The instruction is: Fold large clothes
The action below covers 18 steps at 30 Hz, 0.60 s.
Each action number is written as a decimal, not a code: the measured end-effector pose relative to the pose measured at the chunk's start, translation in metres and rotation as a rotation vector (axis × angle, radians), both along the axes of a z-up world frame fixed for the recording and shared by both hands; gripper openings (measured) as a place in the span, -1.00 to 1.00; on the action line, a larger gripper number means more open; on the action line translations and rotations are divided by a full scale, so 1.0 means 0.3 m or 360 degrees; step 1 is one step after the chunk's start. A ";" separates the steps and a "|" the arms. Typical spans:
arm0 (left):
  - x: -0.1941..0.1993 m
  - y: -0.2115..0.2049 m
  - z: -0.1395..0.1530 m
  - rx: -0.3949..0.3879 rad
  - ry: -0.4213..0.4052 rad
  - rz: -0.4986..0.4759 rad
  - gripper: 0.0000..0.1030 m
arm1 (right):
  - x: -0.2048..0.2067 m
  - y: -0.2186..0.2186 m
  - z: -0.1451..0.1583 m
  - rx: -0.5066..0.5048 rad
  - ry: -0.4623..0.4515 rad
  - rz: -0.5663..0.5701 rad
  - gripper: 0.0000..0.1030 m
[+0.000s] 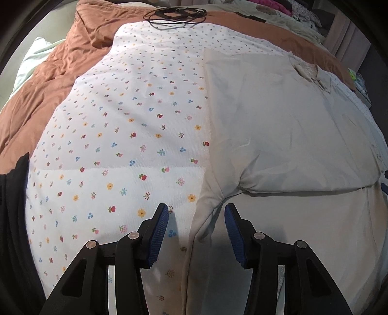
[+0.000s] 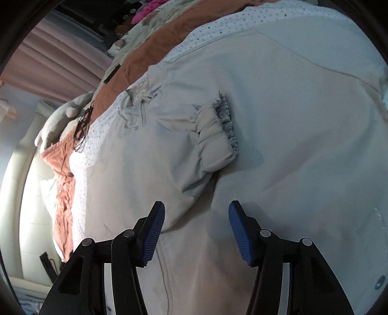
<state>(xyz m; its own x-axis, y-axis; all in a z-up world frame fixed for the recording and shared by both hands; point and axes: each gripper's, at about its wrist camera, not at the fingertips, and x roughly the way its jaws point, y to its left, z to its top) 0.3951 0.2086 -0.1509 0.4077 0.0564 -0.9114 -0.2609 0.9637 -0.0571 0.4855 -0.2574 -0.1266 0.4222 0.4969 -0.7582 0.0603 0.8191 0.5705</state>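
With both tools gaping wide and empty, your left tool point(image 1: 196, 214) over the side seam and your right tool point(image 2: 197, 212) near the folded-in sleeve point(image 2: 213, 135), pinch the cream jacket point(image 1: 278, 116) on the floral sheet point(image 1: 126, 126) squarely, though its hem is cut off.

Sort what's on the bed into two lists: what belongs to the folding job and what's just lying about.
Belongs to the job:
- cream jacket, one sleeve folded across it
- left gripper, jaws open
- right gripper, jaws open

Just lying about:
- floral sheet
- brown duvet
- black cable
- plush toys
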 end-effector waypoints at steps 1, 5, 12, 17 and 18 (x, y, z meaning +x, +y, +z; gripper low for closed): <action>0.006 0.000 -0.003 0.0003 0.0004 0.0005 -0.08 | 0.009 0.004 -0.002 0.0006 -0.0012 0.0002 0.08; 0.029 0.004 -0.019 0.0015 0.0012 0.0016 -0.10 | 0.077 0.013 -0.019 -0.0010 -0.0042 -0.0006 0.01; 0.050 -0.003 -0.032 0.0054 0.0013 0.0000 -0.10 | 0.187 -0.003 -0.067 -0.0086 -0.0050 -0.0014 -0.75; 0.057 -0.009 -0.025 0.0093 0.0044 0.0021 -0.09 | 0.188 -0.002 -0.070 -0.0110 -0.0020 0.0000 -0.74; 0.054 -0.013 -0.020 0.0103 0.0046 0.0026 -0.09 | 0.180 -0.007 -0.067 -0.0099 -0.0008 0.0006 -0.60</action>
<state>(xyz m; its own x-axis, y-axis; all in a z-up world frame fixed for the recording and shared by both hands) 0.4114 0.2047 -0.1568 0.3800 0.1220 -0.9169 -0.2775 0.9606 0.0128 0.5395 -0.2594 -0.1467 0.4243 0.4504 -0.7856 0.0544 0.8533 0.5186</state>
